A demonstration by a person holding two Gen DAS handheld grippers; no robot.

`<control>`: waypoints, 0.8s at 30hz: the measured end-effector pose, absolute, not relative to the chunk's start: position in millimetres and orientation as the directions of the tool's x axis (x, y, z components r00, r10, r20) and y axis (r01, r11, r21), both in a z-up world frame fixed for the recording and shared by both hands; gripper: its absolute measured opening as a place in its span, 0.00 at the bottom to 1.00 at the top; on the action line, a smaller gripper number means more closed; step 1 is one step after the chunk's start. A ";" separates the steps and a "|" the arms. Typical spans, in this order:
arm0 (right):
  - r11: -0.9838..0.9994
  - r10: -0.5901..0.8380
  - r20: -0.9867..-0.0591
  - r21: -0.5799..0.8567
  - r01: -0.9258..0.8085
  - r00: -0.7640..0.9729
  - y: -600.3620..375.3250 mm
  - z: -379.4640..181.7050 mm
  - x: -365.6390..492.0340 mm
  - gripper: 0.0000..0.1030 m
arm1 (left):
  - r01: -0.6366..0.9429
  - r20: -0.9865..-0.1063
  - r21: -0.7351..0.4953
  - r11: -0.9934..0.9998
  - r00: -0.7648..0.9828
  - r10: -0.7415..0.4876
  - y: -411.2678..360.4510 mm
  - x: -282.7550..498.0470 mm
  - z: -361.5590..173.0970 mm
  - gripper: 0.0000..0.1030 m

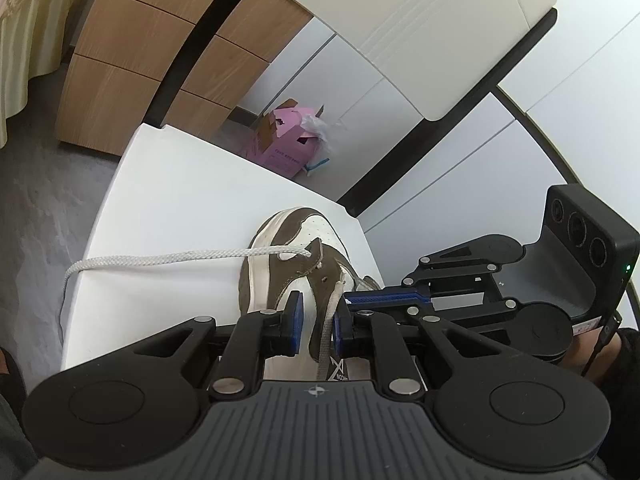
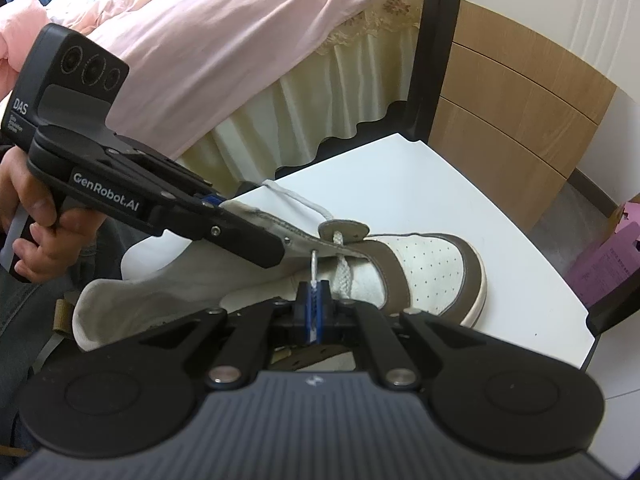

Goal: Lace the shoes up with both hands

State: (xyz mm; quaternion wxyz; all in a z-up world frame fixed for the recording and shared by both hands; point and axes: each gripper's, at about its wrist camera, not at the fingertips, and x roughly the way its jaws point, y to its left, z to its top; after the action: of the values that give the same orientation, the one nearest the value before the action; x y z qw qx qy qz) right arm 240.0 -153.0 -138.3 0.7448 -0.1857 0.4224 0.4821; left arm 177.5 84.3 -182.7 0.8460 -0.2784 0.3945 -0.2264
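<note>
The right claw (image 2: 315, 309) is pressed together on the plastic tip of a white lace (image 2: 343, 276). The left claw (image 1: 316, 330) pinches the shoe's eyelet flap (image 1: 330, 320), holding it up. The brown and white shoe (image 2: 424, 268) lies on a white table (image 2: 500, 216). Lacing has barely begun: only the lowest holes appear threaded and the rest sit empty. The lace is thick and braided, its other end trailing off the table's edge.

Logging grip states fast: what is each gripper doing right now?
Left gripper: closed on the shoe flap's edge.
Right gripper: shut on the lace tip.
</note>
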 end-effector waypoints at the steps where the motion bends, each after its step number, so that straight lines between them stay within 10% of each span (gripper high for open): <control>1: 0.467 0.560 -0.809 0.128 -0.875 0.180 -152.8 -138.6 239.8 0.03 | 0.167 -0.543 -0.645 0.746 0.587 -0.601 83.5 177.4 -181.9 0.17; 24: 0.504 0.565 -0.791 0.106 -0.857 0.234 -151.4 -140.8 236.3 0.03 | 0.377 -0.633 -0.271 0.886 0.624 -0.459 38.9 159.1 -166.4 0.17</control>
State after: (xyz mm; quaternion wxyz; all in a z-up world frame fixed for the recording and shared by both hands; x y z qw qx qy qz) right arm 236.3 -151.4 -140.8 0.7648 -0.1788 0.4086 0.4649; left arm 159.1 38.9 -166.4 0.8993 -0.0562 0.3663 -0.2323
